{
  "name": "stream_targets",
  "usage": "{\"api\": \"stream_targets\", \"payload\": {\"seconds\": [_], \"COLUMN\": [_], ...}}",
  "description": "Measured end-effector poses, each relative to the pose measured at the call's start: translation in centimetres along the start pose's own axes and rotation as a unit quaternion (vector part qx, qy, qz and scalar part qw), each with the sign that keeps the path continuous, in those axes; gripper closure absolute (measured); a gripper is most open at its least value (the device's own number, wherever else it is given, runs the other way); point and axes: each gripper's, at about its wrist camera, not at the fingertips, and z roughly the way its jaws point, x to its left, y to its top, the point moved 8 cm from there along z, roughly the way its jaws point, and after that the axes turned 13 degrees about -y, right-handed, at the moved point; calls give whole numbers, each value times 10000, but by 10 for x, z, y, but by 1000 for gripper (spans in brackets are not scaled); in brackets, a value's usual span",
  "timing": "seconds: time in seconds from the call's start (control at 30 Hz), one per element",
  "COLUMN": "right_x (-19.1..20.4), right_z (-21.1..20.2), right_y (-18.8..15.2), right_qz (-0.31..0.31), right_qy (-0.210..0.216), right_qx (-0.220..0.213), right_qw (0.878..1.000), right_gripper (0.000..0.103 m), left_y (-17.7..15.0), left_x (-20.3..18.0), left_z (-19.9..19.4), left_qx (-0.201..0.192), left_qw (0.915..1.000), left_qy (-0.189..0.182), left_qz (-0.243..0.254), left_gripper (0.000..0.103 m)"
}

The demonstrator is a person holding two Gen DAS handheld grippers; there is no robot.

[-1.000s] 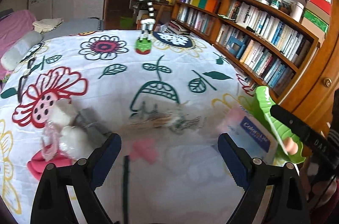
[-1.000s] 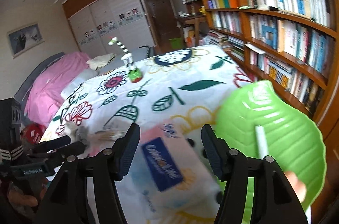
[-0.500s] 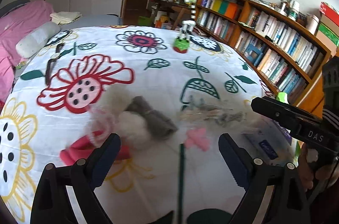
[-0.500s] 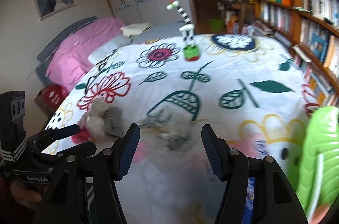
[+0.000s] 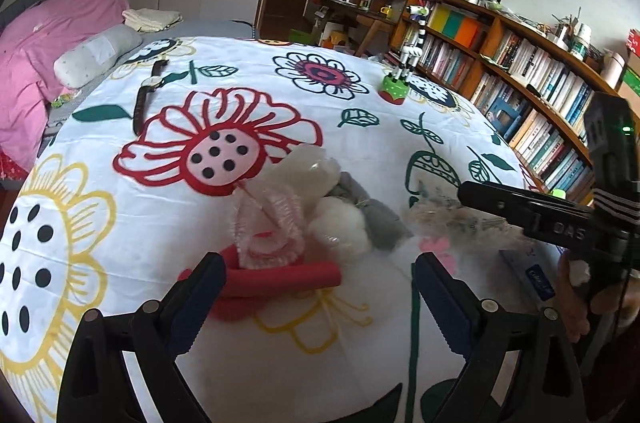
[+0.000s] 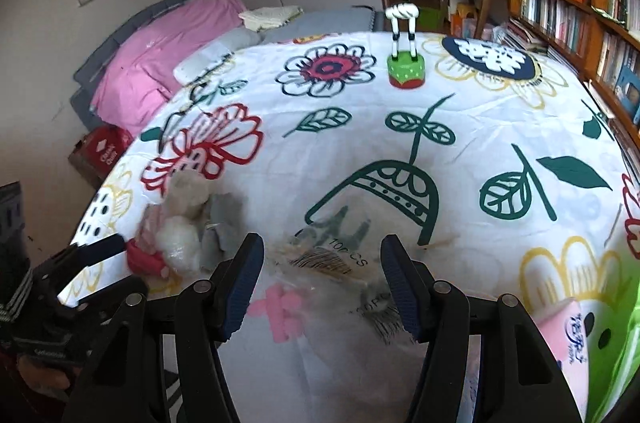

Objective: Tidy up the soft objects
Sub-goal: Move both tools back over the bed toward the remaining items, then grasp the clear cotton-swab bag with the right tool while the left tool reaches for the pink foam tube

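Observation:
A heap of soft things lies on the flowered bedspread (image 5: 120, 223): a red foam tube (image 5: 280, 279), pink fuzzy stems (image 5: 268, 227), a white cotton ball (image 5: 340, 229), grey felt (image 5: 382, 223) and a pale clear bag (image 5: 308, 163). My left gripper (image 5: 320, 287) stands open just short of the red tube, holding nothing. A clear bag of feathers (image 6: 332, 257) lies flat ahead of my right gripper (image 6: 322, 283), which is open above it without pressing on it. The heap (image 6: 184, 227) shows left of it in the right wrist view, with the left gripper (image 6: 92, 251) beside it.
A striped giraffe toy on a green base (image 6: 404, 63) stands far back on the spread. A tissue pack (image 6: 572, 335) and a green leaf-shaped plate (image 6: 626, 343) sit at the right edge. A watch (image 5: 146, 91) lies far left. Bookshelves (image 5: 540, 95) line the right.
Both grippers swung left across the bed. The soft heap came in front of the left gripper; the feather bag replaced the tissue pack under the right gripper. The green plate slid to the edge.

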Motion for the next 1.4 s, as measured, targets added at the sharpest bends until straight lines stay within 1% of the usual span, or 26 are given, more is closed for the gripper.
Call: {"api": "stream_targets", "payload": {"seconds": [0.13, 0.2, 0.27, 0.4, 0.5, 0.6, 0.63, 0.7, 0.8, 0.9, 0.97, 1.0, 1.07, 1.13, 1.23, 1.3, 1.4], "right_x": [2, 2, 3, 11, 24, 35, 38, 43, 45, 44, 42, 41, 37, 31, 23, 25, 31], "right_z": [17, 23, 24, 17, 12, 6, 5, 4, 6, 10, 13, 14, 15, 16, 21, 23, 28], "right_y": [-5, -10, -13, -21, -29, -35, -38, -43, -45, -41, -36, -35, -31, -27, -20, -18, -17], "right_qz": [-101, -113, -136, -242, -423, -604, -712, -1011, -1276, -1242, -1208, -1186, -1052, -878, -727, -865, -1212], "right_qy": [-130, -129, -118, 84, 256, 312, 321, 234, 44, -77, -173, -190, -125, -64, -240, -283, -607], "right_qx": [221, 343, 371, 437, 529, 528, 515, 471, 355, 279, 222, 212, 226, 245, 198, 109, 4], "right_qw": [9996, 9993, 9992, 9987, 9974, 9963, 9956, 9935, 9912, 9918, 9923, 9925, 9941, 9958, 9969, 9958, 9908], "right_gripper": [41, 41, 41, 41, 40, 40, 38, 37, 37, 38, 44, 45, 51, 52, 52, 52, 52], "left_y": [-3, -3, -3, -2, -3, -4, -4, -5, -5, -7, -7, -7, -7, -7, -7, -8, -8], "left_x": [8, 11, 16, 26, 30, 32, 33, 35, 37, 39, 38, 39, 38, 39, 39, 39, 37], "left_z": [-4, -6, -7, -8, -8, -8, -8, -8, -8, -9, -8, -8, -9, -9, -7, -6, -5], "left_qx": [-2, -15, -34, -61, -63, -61, -64, -60, -59, -56, -55, -53, -49, -52, -44, -28, -3], "left_qw": [9999, 9999, 9998, 9995, 9994, 9993, 9993, 9992, 9991, 9990, 9990, 9990, 9991, 9991, 9989, 9990, 9991], "left_qy": [-19, 10, 49, 91, 104, 97, 91, 94, 97, 94, 93, 94, 92, 100, 109, 106, 118], "left_qz": [-122, -138, -171, -284, -317, -346, -358, -371, -404, -433, -429, -423, -413, -418, -445, -440, -399], "left_gripper": [5, 5, 5, 5, 5, 5, 5, 5, 5, 5, 5, 5, 5, 5, 5, 5, 5]}}
